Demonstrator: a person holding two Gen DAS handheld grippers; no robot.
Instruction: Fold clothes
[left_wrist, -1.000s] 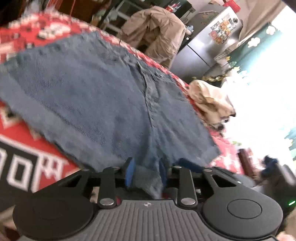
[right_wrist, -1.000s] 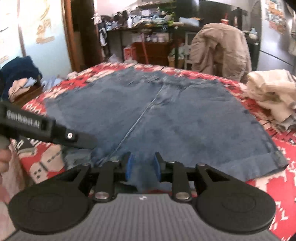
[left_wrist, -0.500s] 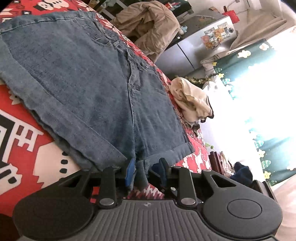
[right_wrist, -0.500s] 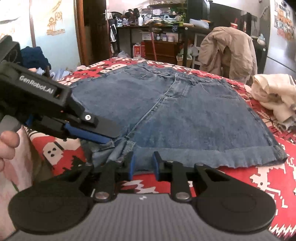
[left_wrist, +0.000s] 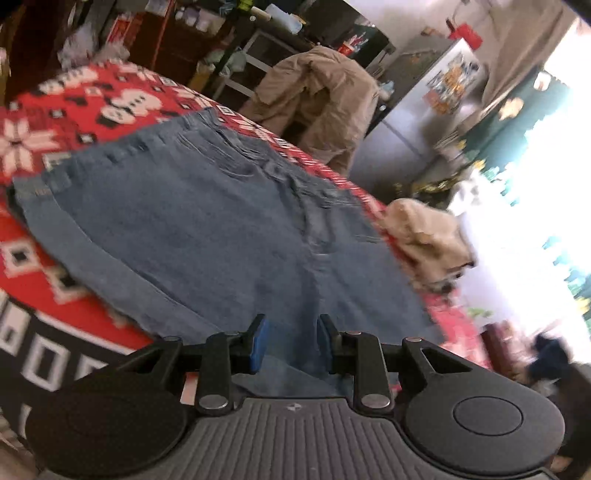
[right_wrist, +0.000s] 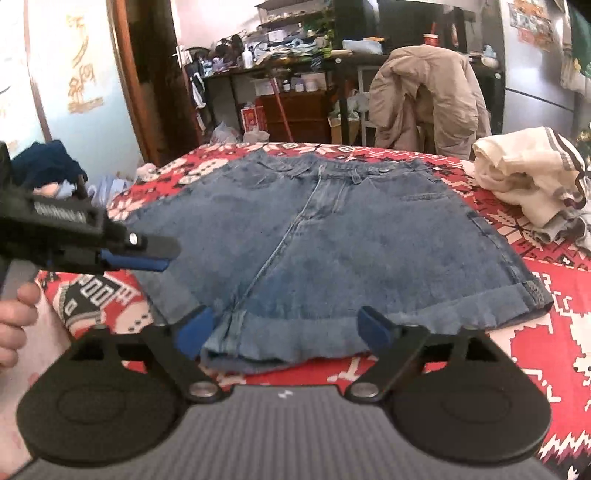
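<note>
The fingers (left_wrist: 257, 343) of the left gripper (left_wrist: 290, 343) stand only narrowly apart. Denim fills the gap and a paler fold shows just behind the pads, so they look pinched on the near hem of the faded blue denim shorts (left_wrist: 221, 240), though the blur leaves some doubt. From this wrist the shorts spread away toward 11 o'clock across the red, white and black patterned cover (left_wrist: 74, 107) of the worktop.

In the right wrist view the right gripper (right_wrist: 284, 323) has just been opening. Its fingers (right_wrist: 194, 328) are now splayed wide on either side of the rolled hem, which lies between them untouched. The shorts (right_wrist: 351, 251) lie flat, waistband at 12 o'clock and cuffs toward the camera. The left gripper (right_wrist: 159, 260), carried by a person's hand (right_wrist: 14, 321), reaches in from 9 o'clock over the left leg's outer edge. A crumpled cream garment (right_wrist: 524, 184) sits at 2 o'clock, near the right hip.

The risk lies in the uneven hold. If the left side pulls while the right is free, the shorts would probably skew or drag on the cover, or a cuff could unroll. A shallow regrasp might catch only the top layer, and a fold swung toward 2 o'clock could snag the cream pile.
</note>
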